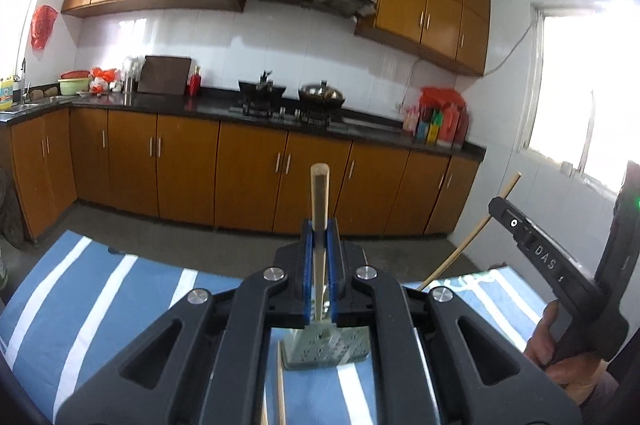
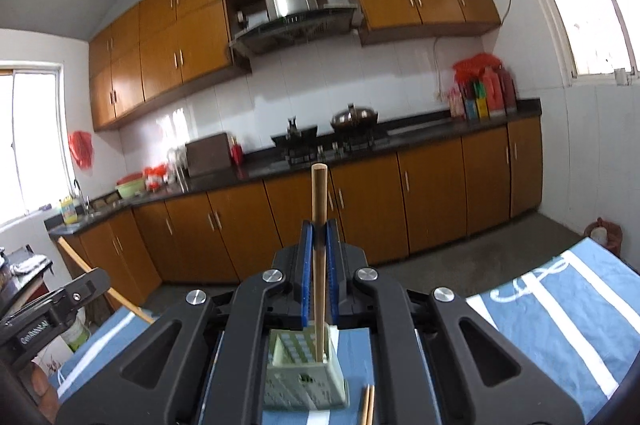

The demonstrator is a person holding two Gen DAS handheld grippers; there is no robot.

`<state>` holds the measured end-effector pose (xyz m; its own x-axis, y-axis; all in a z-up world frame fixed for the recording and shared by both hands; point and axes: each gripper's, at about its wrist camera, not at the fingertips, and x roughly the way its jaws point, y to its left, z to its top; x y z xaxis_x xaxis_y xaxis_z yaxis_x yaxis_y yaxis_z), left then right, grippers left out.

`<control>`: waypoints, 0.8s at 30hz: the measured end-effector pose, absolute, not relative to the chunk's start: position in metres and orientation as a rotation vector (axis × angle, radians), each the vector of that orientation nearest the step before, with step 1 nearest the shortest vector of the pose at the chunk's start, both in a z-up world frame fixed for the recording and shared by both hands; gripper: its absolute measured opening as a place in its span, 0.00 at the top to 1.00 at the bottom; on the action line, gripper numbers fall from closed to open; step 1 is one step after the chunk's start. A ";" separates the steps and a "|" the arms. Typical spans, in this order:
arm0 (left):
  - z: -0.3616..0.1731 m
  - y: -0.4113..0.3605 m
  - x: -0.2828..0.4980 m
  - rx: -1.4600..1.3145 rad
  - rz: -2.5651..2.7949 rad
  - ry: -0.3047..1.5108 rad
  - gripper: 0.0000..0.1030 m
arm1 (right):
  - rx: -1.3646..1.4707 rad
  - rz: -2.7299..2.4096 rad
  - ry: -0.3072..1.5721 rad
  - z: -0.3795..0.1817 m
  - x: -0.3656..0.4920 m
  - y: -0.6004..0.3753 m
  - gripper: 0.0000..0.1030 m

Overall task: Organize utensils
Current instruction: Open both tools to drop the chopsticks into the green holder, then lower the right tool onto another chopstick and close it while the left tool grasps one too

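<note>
My left gripper (image 1: 319, 241) is shut on a wooden chopstick (image 1: 319, 201) that stands upright between the blue pads; its lower end points at the pale green perforated holder (image 1: 325, 347) below. My right gripper (image 2: 319, 237) is shut on another wooden chopstick (image 2: 319, 209), upright, with its lower end inside the green holder (image 2: 304, 381). In the left wrist view the right gripper's body (image 1: 560, 273) shows at the right with its chopstick (image 1: 472, 233) slanting. More chopsticks lie on the cloth beside the holder (image 2: 368, 405), (image 1: 280, 385).
The holder stands on a table with a blue and white striped cloth (image 1: 100, 289). Beyond is grey floor, then orange cabinets (image 1: 248, 177) with a dark counter, a stove with pans (image 1: 292, 97) and bottles (image 1: 440, 121).
</note>
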<state>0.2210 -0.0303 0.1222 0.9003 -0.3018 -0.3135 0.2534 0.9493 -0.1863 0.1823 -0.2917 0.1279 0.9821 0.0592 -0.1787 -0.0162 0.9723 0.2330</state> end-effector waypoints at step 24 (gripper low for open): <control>0.011 0.052 0.172 -0.178 -0.085 0.618 0.66 | 0.208 -0.026 0.750 -0.026 0.130 -0.318 0.69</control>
<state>0.1718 0.0521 0.0109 0.8122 -0.1326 -0.5681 0.0264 0.9812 -0.1913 0.1296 -0.3181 -0.0258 0.7325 0.0512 -0.6788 0.0973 0.9791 0.1788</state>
